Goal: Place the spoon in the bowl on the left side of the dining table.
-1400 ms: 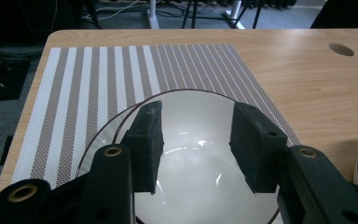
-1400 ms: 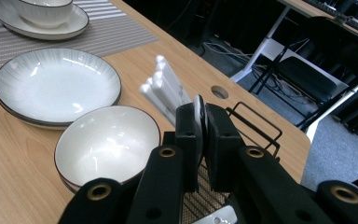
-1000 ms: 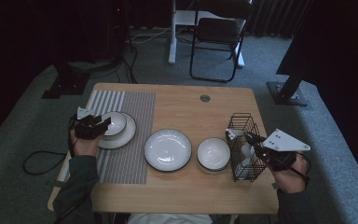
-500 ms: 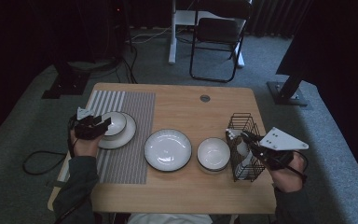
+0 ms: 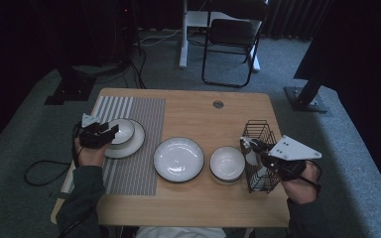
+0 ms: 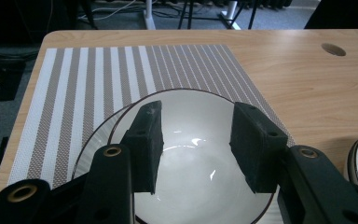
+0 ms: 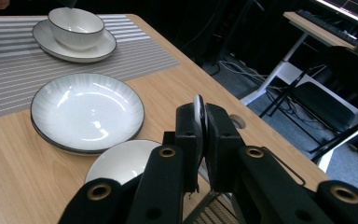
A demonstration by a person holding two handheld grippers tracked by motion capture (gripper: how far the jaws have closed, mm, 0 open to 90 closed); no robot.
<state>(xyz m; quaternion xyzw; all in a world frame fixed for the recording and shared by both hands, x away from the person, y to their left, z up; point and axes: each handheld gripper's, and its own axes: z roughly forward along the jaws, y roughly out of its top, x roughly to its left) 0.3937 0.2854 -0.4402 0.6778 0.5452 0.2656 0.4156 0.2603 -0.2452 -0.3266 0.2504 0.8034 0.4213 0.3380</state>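
A: What is the right gripper (image 7: 199, 140) doing?

B: It is clamping a thin, flat, pale piece edge-on between its black foam pads; from the shape it could be a spoon or a small dish, I cannot tell which. It is hanging right at the wire basket (image 5: 259, 130), and the held piece (image 7: 198, 122) is sitting just at the basket's near-left rim.

A: And the basket itself?

B: Black wire, boxy, open at the top, standing at the right end of the tabletop (image 5: 193, 203). Something white is lying inside it.

A: The left gripper (image 6: 196, 140)?

B: Its jaws are standing apart, released, hovering over a glossy white bowl (image 6: 200, 172) with a thin dark rim. The bowl is sitting on a ribbed white saucer (image 5: 135, 145), well to the left of the basket.

A: What is lying between them?

B: A wide, shallow white plate (image 5: 178, 158) with a dark edge and fine ribbing, and a smaller white bowl (image 5: 226, 163) just left of the basket.

A: The surface?

B: Pale wood grain with rounded corners and a round cable hole (image 5: 218, 104). A woven placemat (image 5: 136, 173) striped grey and white is lying under the saucer, far left of the basket.

A: The room?

B: Grey carpet (image 5: 278, 69), dark all round, a black folding chair (image 5: 230, 34) beyond the basket, cables trailing on the floor.
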